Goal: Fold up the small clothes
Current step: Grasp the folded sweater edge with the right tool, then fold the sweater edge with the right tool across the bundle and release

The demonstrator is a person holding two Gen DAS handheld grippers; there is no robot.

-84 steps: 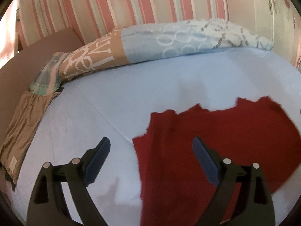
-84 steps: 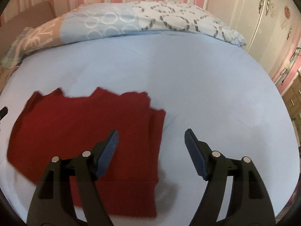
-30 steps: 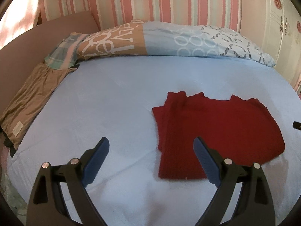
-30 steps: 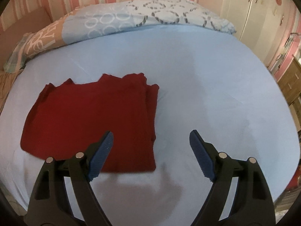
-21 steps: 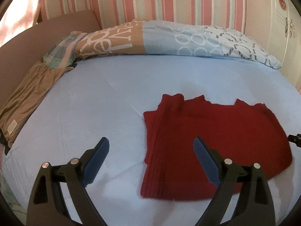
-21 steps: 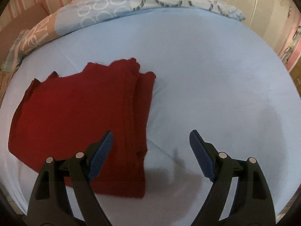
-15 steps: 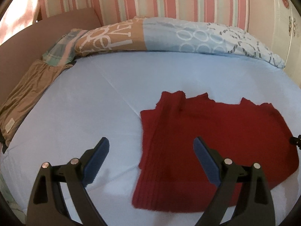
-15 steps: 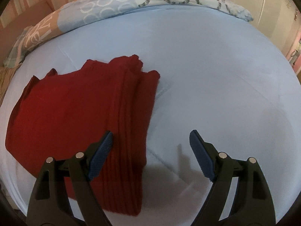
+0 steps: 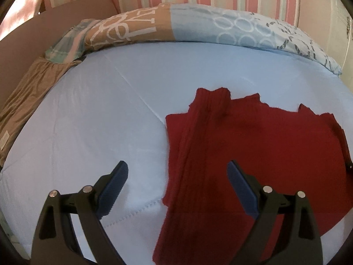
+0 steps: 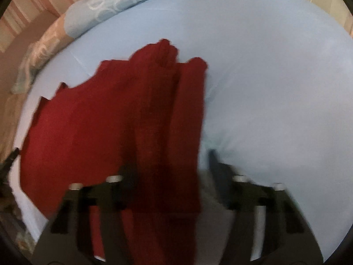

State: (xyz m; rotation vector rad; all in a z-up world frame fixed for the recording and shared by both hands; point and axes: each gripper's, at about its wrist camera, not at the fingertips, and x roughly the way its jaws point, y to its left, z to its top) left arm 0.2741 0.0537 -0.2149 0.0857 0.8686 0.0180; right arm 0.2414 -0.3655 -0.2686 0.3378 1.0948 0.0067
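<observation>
The red knit top (image 9: 260, 150) lies flat on the blue bed (image 9: 99, 121), soft, light and floppy, so pinch its thick near edge; the left tool (image 9: 176, 187) is spread wide, the right tool (image 10: 169, 172) too blurry to tell.

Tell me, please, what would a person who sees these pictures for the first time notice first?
The dark red garment stands out: it lies partly folded on the pale blue bed sheet, bright against it. Next come the black grippers with blue pads: the left gripper hangs open over the garment's left edge, while the right gripper is blurred, low at its right edge. A patterned duvet lies along the far side.
</observation>
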